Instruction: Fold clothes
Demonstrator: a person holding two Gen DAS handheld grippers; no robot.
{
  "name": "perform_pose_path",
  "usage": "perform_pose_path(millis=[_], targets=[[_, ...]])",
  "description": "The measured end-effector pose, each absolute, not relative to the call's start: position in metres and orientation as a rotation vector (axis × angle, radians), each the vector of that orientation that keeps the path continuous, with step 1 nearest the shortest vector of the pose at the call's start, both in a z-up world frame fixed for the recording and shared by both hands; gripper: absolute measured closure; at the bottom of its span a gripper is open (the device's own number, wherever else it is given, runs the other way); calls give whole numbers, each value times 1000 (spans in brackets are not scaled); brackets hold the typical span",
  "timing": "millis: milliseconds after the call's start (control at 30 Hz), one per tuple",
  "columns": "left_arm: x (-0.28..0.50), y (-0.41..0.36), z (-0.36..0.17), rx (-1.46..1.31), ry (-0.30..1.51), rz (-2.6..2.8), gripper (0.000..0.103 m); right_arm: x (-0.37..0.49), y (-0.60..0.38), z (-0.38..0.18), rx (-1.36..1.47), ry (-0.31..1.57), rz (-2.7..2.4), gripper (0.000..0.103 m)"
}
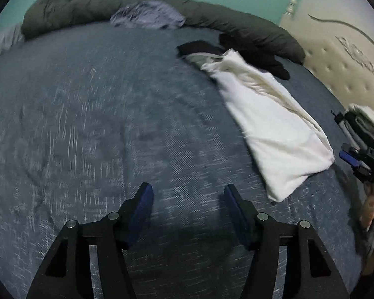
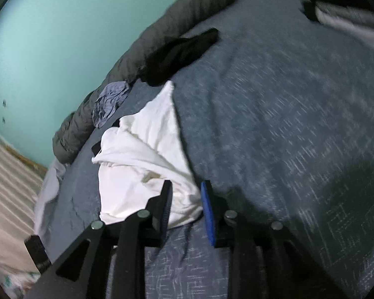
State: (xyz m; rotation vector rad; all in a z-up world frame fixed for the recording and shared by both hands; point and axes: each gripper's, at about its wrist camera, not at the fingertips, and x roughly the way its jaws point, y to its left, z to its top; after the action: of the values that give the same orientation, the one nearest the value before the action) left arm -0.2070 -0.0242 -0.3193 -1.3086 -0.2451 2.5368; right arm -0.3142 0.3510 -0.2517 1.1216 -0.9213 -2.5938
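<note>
**White shirt lies loose on the blue bed**

The left gripper (image 1: 188, 206) is wide open over bare blue bedspread (image 1: 99, 124), holding nothing. The folded white shirt (image 1: 274, 124) lies off to its right. The right gripper (image 2: 185, 201) is partly open, the shirt's corner loose between its jaws.

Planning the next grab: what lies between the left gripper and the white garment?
Only bare blue bedspread, per left wrist view, between left gripper and white garment.
</note>
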Motion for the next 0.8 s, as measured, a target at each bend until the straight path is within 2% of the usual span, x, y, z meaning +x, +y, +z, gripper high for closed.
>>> perform_pose_path(millis=[167, 233, 367, 433, 633, 800], targets=[[-212, -29, -315, -1298, -246, 2533, 36, -320, 303, -233, 1090, -724, -2578, 71], [-212, -30, -315, -1300, -227, 2529, 27, -330, 282, -227, 1102, -619, -2571, 69], [-211, -35, -320, -1330, -259, 2518, 25, -361, 237, -211, 1119, -397, -2545, 57], [-215, -38, -322, -1340, -272, 2513, 25, -380, 212, -204, 1119, -274, -2523, 55], [-221, -37, -328, -1355, -267, 2506, 19, -442, 140, -196, 1174, 117, -2508, 54], [-217, -34, -328, -1351, -242, 2507, 17, -469, 102, -194, 1161, 303, -2458, 54]])
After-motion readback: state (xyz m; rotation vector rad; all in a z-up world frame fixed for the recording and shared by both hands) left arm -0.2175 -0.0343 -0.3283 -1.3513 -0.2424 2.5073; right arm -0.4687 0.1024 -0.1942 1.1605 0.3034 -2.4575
